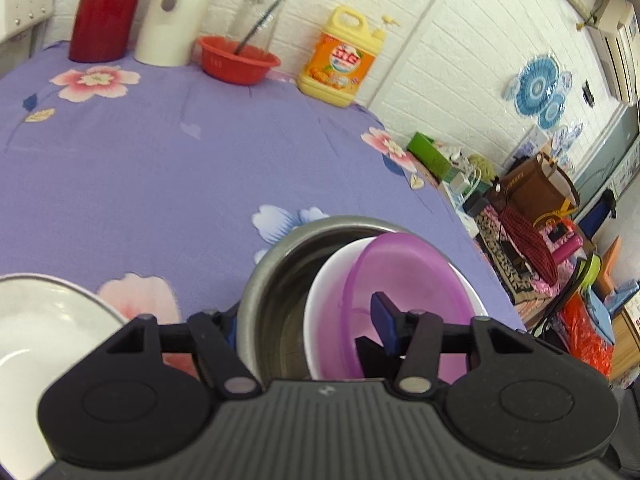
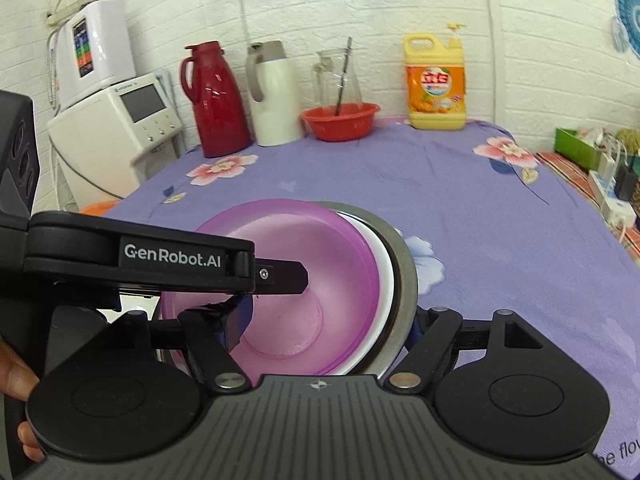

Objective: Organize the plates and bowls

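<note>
Purple floral cloth covers the bench (image 2: 460,184), which fills most of both views; it stands against a white brick wall (image 2: 360,8), with a cluttered corner of the room off its right edge; along the back stand a red flask (image 2: 216,100), a white jug (image 2: 272,96), a red basin (image 2: 340,120) and a yellow detergent bottle (image 2: 436,84). Near the front edge sits the nested stack: a steel bowl (image 1: 272,280) outermost, a white bowl (image 1: 324,304) inside it, a purple bowl (image 2: 304,280) innermost and tilted, likely nested to save space and to travel as one. A white plate (image 1: 36,332) lies just beside the stack on its left, apart from it. The left gripper (image 1: 308,332) straddles the stack's left wall, one finger outside the steel, the other inside the purple bowl; the right gripper (image 2: 324,328) does the same on the right wall; both pairs of fingers look closed on the stack's rims, though the contact itself is partly hidden, so this is a judgement. Two grips on opposite sides would keep the stack level for a lift.
</note>
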`<state>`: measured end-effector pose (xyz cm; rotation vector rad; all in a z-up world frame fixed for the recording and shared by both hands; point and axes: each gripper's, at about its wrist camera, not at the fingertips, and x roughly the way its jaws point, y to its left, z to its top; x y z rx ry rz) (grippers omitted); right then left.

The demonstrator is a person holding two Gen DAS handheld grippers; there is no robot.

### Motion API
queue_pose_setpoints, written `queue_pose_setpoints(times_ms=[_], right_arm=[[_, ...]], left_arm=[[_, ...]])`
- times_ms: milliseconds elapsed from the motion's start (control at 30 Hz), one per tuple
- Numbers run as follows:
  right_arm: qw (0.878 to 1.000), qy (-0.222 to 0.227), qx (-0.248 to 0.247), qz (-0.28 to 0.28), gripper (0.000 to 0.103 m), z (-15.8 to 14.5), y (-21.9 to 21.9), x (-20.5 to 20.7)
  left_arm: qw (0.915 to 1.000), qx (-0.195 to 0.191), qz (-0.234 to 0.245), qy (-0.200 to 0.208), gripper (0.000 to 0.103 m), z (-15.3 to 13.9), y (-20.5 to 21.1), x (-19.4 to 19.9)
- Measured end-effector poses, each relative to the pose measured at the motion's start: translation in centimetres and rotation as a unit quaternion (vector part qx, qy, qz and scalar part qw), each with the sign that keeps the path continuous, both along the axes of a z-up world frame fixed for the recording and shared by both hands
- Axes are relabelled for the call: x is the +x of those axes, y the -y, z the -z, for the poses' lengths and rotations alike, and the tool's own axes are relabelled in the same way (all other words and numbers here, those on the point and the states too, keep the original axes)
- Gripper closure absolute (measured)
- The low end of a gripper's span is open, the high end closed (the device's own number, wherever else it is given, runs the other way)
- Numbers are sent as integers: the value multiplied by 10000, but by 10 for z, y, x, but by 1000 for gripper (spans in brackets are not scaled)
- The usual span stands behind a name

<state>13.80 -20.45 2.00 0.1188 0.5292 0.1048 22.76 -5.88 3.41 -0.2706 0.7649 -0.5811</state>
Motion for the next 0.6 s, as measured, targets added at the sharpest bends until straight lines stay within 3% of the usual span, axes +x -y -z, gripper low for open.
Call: queue_pose_setpoints(times_ms=[300, 600], right_arm=[[9964, 102, -112, -831, 0, -10, -72, 13], [9865, -244, 9, -1617, 0, 8, -126, 23]], left_arm=[[9959, -40, -861, 264, 51, -7, -87, -20], [9883, 158, -1519, -16, 51, 13, -147, -34]])
